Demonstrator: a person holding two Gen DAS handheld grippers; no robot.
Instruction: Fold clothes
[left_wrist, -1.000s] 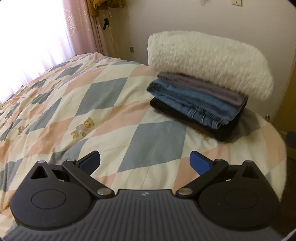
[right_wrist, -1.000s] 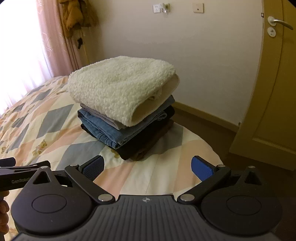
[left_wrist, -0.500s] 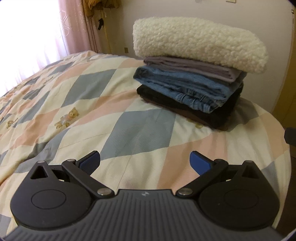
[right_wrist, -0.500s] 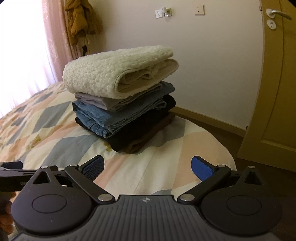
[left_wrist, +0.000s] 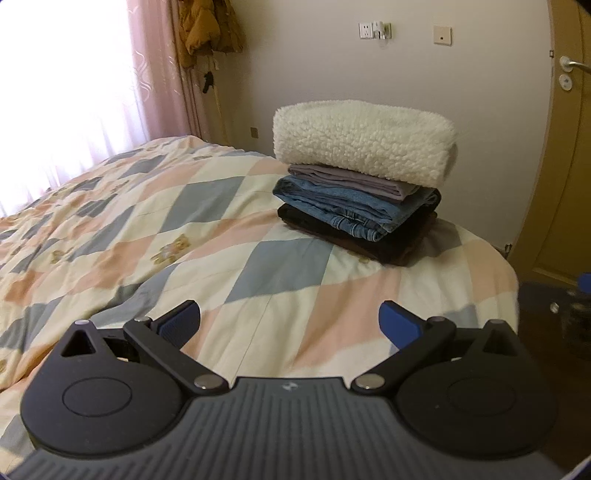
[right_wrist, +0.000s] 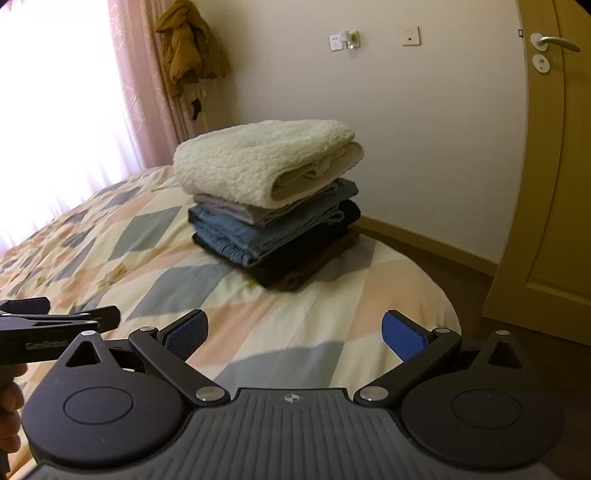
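Stack colours, top down: cream-white fleece (left_wrist: 364, 142), pale grey-lilac garment (left_wrist: 351, 179), blue denim jeans (left_wrist: 343, 206), black piece (right_wrist: 295, 254), dark brown piece (right_wrist: 317, 264) at the bottom. Quilt (left_wrist: 147, 229): diamond check in cream, peach-pink and grey-blue, small tan teddy-bear prints. Curtain (right_wrist: 136, 92) far left pink with a wavy pattern; mustard-yellow jacket (right_wrist: 186, 46) beside it. Wall (right_wrist: 406, 129) off-white, door (right_wrist: 554, 184) olive-yellow. Both grippers black, finger pads (right_wrist: 402, 336) blue.

From my left cam: left gripper (left_wrist: 289, 322) wide open w/ nothing in it, hovering over the quilt (left_wrist: 207, 236). Folded clothes stack (left_wrist: 360, 206) sits on the quilt's far right corner, fluffy white blanket (left_wrist: 364, 142) on top, jeans (left_wrist: 347, 206) below.
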